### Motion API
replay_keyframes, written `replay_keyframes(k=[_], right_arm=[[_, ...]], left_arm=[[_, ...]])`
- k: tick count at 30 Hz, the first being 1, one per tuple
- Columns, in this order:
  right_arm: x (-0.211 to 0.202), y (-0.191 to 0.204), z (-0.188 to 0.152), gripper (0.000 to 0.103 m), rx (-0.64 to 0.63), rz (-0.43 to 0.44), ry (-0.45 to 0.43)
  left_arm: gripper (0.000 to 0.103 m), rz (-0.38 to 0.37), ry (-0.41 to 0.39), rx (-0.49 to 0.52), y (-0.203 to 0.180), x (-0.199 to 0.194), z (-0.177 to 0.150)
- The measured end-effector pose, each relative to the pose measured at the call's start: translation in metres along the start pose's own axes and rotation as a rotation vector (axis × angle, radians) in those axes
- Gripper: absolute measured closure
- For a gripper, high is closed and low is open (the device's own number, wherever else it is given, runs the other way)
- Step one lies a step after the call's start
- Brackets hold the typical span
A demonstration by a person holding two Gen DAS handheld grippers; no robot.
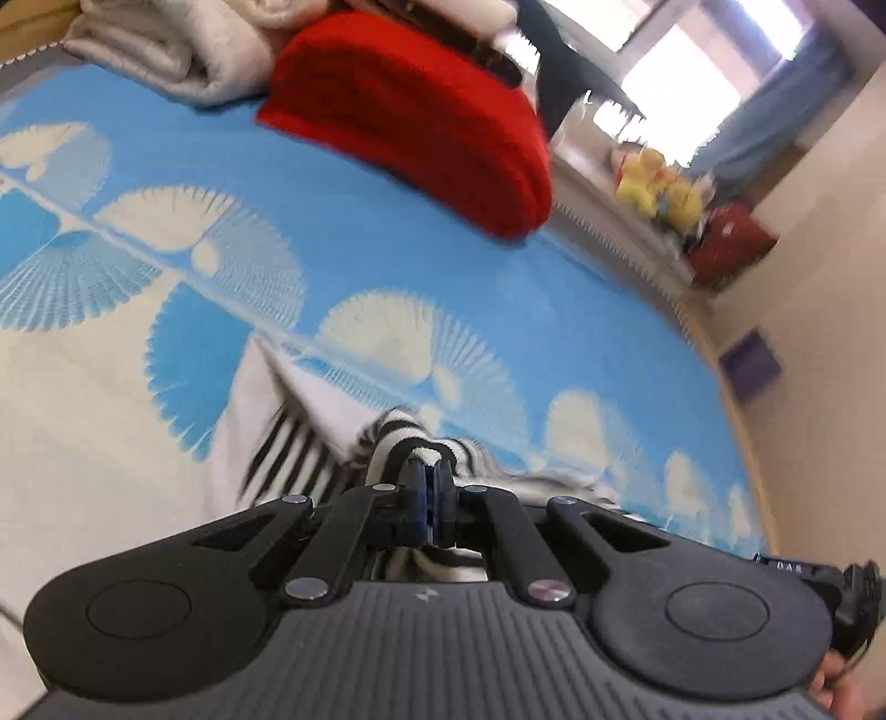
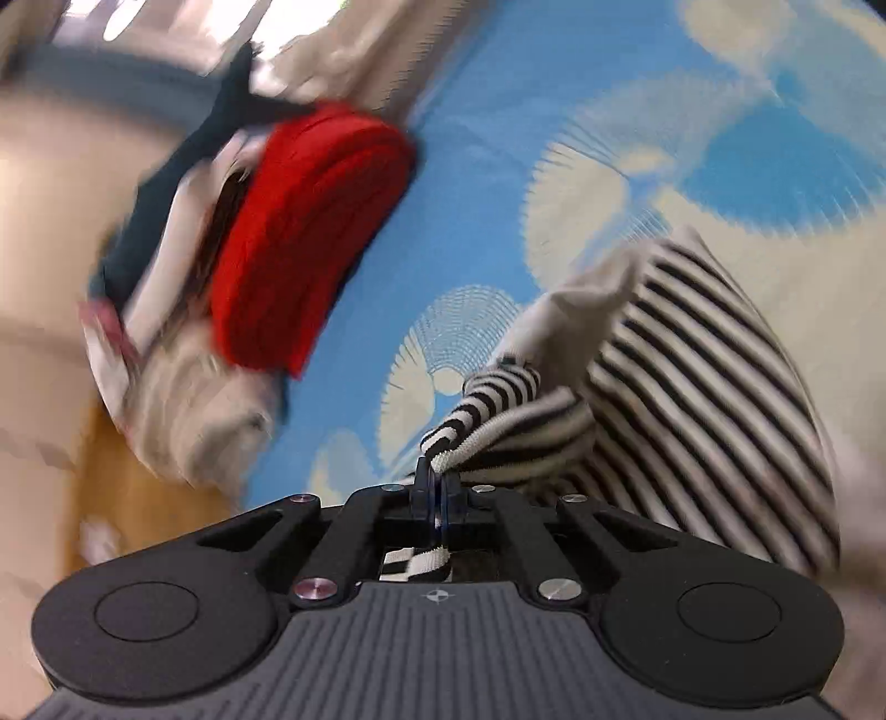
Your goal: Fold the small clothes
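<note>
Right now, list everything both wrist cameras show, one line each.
striped garment: one, black and white, on the bedspread, pinched by both grippers
red folded knit: one, red, far side of bed
grey-white folded cloth: one, beside the red knit
dark garment: one, behind the red knit
bedspread: one, blue with cream fan pattern
yellow plush toys: blurred, count unclear, by the window
left gripper: black, shut on fabric
right gripper: black, shut on ribbed edge

Bed (image 1: pixel 387 232) (blue-white cover): red knit (image 1: pixel 421 116), striped garment (image 2: pixel 692 387).
</note>
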State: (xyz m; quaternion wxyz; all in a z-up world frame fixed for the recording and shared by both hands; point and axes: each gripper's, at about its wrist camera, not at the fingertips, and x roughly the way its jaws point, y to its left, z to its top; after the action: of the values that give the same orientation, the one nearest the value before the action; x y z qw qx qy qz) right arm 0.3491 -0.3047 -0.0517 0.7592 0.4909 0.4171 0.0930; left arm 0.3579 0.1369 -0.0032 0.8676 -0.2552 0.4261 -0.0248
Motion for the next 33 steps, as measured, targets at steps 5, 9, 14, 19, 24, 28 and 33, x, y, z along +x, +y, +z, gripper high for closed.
replay_keyframes(k=[5,9,14,19,24,28,33], right_arm=[[0.018,-0.047,-0.007,0.097,0.055,-0.42,0.188],[0.019,-0.029,-0.006,0.087,-0.106,-0.488,0.109],[0.026,-0.013,-0.002,0.068,-0.244,-0.464,0.071],[0.057,-0.024,-0.012,0.068,-0.239,-0.471,0.166],[0.043,-0.012,-0.012,0.099,-0.245,-0.366,0.068],[0.015,0.006,0.002,0.099,-0.291,-0.308,-0.085],[0.05,-0.036,-0.001,0.089,-0.18,-0.519,0.122]], left_arm=[[0.098,0.115,0.336,-0.176,0.044,0.056,-0.027],[0.065,0.118,0.27,-0.147,0.041,0.056,-0.016],[0.064,0.12,0.256,-0.208,0.048,0.064,-0.015],[0.067,0.106,0.261,-0.261,0.055,0.076,-0.016],[0.099,0.104,0.225,-0.163,0.039,0.071,-0.014],[0.098,0.111,0.212,-0.099,0.03,0.067,-0.015],[0.092,0.218,0.354,-0.166,0.05,0.093,-0.03]])
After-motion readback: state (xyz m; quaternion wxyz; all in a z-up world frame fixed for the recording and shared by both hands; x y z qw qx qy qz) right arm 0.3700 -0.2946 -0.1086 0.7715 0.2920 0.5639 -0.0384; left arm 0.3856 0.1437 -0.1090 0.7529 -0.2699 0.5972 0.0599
